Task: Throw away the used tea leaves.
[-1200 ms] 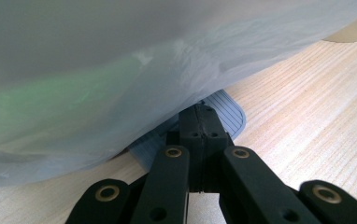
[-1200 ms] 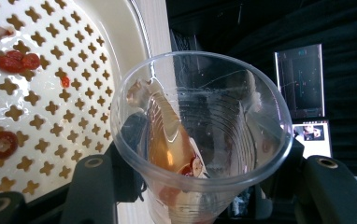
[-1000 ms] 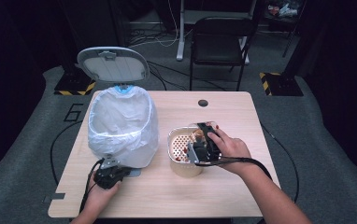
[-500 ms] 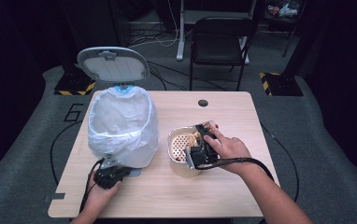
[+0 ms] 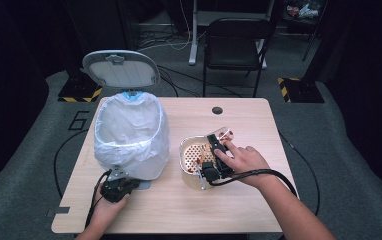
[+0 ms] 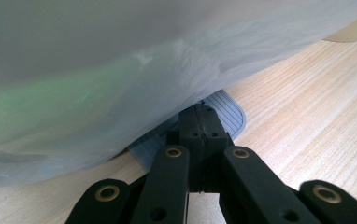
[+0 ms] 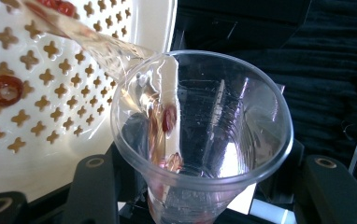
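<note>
A white-bagged pedal bin [image 5: 129,135] stands at the table's left with its lid [image 5: 120,69] up. My left gripper [image 5: 127,184] lies low at the bin's foot. Its jaws are shut together, and their tips [image 6: 200,116] rest on the blue-grey pedal [image 6: 230,114] under the bag. My right gripper [image 5: 214,147] hovers over a white perforated basket [image 5: 188,150] and is shut on a clear plastic cup [image 7: 204,140]. The cup holds a crumpled clear wrapper with red bits and tilts against the basket wall [image 7: 74,93]. Red slices [image 7: 3,90] lie in the basket.
A round cable hole [image 5: 217,110] sits near the table's far edge. A black folding chair [image 5: 236,45] stands beyond the table. Cables trail from both grippers across the wood toward the near edge.
The right hand with the cup has shifted only slightly over the basket. The left gripper stays on the pedal and the lid stays up.
</note>
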The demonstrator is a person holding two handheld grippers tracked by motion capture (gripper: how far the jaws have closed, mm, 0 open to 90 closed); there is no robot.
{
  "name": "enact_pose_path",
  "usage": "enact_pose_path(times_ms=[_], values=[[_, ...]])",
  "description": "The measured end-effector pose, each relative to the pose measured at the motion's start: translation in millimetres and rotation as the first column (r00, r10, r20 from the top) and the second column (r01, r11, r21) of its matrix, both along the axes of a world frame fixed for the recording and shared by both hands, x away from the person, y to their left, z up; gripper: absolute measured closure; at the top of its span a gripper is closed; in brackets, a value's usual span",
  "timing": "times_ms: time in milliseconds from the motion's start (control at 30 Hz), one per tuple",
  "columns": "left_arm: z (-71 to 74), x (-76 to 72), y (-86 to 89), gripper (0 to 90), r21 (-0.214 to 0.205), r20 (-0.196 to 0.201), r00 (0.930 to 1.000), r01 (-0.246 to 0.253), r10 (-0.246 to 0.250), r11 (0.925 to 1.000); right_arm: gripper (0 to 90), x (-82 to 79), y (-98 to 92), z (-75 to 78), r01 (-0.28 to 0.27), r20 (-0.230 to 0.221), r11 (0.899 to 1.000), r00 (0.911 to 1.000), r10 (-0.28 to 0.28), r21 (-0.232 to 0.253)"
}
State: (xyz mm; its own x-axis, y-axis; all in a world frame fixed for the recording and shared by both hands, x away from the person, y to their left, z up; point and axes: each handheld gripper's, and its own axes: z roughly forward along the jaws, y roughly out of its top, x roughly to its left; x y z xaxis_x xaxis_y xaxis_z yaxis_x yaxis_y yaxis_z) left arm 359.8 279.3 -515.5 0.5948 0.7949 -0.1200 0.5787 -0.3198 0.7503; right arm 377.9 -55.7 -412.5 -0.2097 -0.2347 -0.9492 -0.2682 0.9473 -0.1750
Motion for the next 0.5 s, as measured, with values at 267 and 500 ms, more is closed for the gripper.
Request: enact_pose_path(times_ms=[267, 500], values=[[0.1, 0.0, 0.0, 90.0, 0.001, -0.001, 1.0, 0.0, 0.0, 1.0, 43.7, -1.9, 0.6, -3.0, 0.003, 0.01, 0.999, 0.9999, -0.002, -0.046], [0.1, 0.1, 0.0, 90.0, 0.001, 0.0, 1.0, 0.001, -0.001, 1.0, 43.9, -2.0, 1.3, -1.5, -0.007, 0.017, 0.998, 0.9998, 0.009, -0.062]])
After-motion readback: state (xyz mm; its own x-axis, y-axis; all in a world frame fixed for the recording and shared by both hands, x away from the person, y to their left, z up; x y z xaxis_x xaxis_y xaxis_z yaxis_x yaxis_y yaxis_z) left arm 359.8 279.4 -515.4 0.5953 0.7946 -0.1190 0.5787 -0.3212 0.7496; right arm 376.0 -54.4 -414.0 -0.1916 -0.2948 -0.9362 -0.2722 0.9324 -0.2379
